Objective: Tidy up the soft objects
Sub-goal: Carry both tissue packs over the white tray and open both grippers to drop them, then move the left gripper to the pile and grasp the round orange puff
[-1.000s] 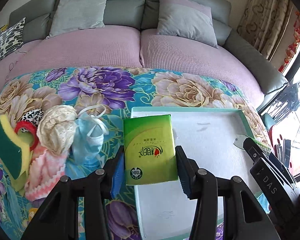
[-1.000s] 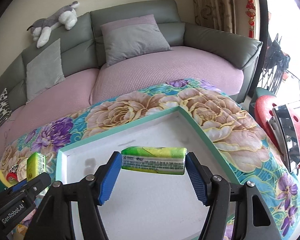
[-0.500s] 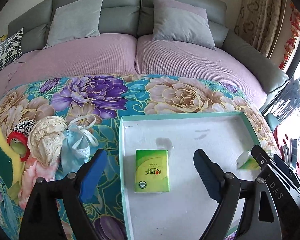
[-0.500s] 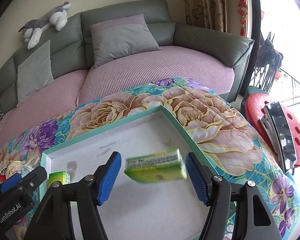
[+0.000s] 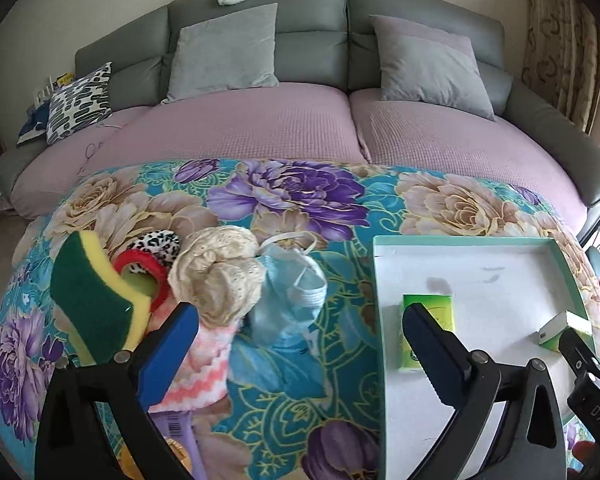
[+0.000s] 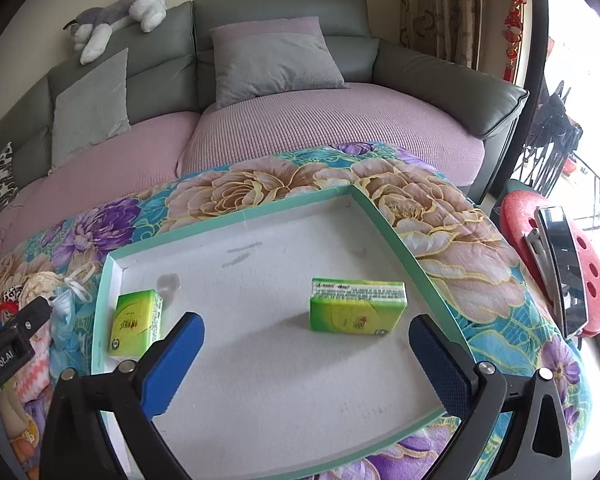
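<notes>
Both grippers wear black frames, blue ribbed pads [image 6: 180,344] and silver screws; "GenRobot.AI" lettering marks the left gripper [image 6: 4,344].

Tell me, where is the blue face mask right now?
The blue face mask lies on the flowery blanket in the left wrist view, between the cream lace bundle and the tray.

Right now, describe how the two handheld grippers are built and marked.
Both the left gripper and the right gripper have black frames with silver rivets and blue ribbed pads on the jaws. White "GenRobot.AI" lettering marks the left; "DAS" shows on the right.
</notes>
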Demonstrator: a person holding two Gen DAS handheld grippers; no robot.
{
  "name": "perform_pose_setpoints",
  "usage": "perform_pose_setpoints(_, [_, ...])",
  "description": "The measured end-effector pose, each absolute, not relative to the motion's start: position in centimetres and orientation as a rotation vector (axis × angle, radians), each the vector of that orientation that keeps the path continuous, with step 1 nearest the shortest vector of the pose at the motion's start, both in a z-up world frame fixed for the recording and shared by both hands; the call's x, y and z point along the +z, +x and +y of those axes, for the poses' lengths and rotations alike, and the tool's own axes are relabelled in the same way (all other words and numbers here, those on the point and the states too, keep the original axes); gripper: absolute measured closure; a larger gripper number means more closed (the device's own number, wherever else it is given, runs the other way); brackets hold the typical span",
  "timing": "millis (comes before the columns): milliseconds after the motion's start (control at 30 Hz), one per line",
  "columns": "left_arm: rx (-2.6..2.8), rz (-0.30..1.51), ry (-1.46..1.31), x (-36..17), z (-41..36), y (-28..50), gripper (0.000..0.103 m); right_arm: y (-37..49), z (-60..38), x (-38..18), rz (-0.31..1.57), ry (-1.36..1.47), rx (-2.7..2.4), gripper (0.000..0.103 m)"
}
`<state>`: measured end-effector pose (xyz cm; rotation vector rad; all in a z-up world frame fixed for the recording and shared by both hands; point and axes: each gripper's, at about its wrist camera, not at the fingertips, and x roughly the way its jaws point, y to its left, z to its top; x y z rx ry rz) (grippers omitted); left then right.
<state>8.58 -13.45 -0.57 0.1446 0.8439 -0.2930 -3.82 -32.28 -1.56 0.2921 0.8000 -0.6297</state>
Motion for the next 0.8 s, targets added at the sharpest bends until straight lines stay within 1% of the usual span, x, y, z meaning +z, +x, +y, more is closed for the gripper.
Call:
perform_pose_setpoints(267, [-0.203,0.841,0.125,0.3,-9.5,7.9,0.001,-3.7,-28.7,-0.8,0.821,0.307,-0.580,0.000])
perform_pose_setpoints(600, [-0.099,0.884,0.003,1.1,-2.9,8.3,0.001,-0.6,-23.0,-0.1,0.842,0.320,-0.428,0.000])
perform_pose_setpoints(800, [-0.026,0.910,-0.030,1.0,0.6,8.5,0.001,0.3,-20.0,-0.6,0.867,0.241,-0.344,0.000])
